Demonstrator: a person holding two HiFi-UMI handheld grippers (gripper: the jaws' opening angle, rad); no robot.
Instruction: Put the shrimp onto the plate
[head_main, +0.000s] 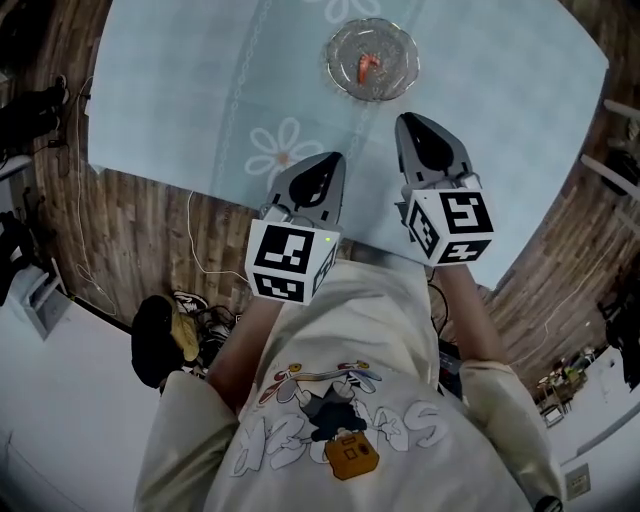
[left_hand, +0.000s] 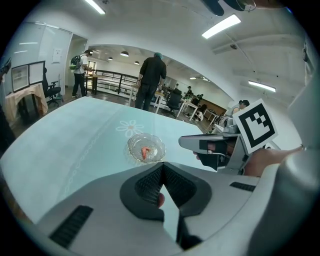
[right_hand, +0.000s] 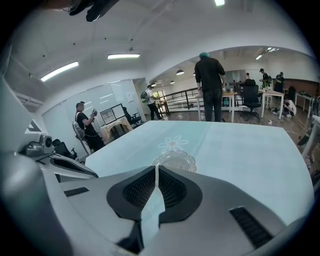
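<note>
The shrimp (head_main: 367, 67) already lay in the glass plate (head_main: 336, 60) on the desk (head_main: 170, 80), its length pointing roughly away from the person. The plate sat ahead of both grippers. The right gripper (head_main: 409, 123) was nearer than the left gripper (head_main: 333, 160), and both pairs of jaws were closed and empty.
</note>
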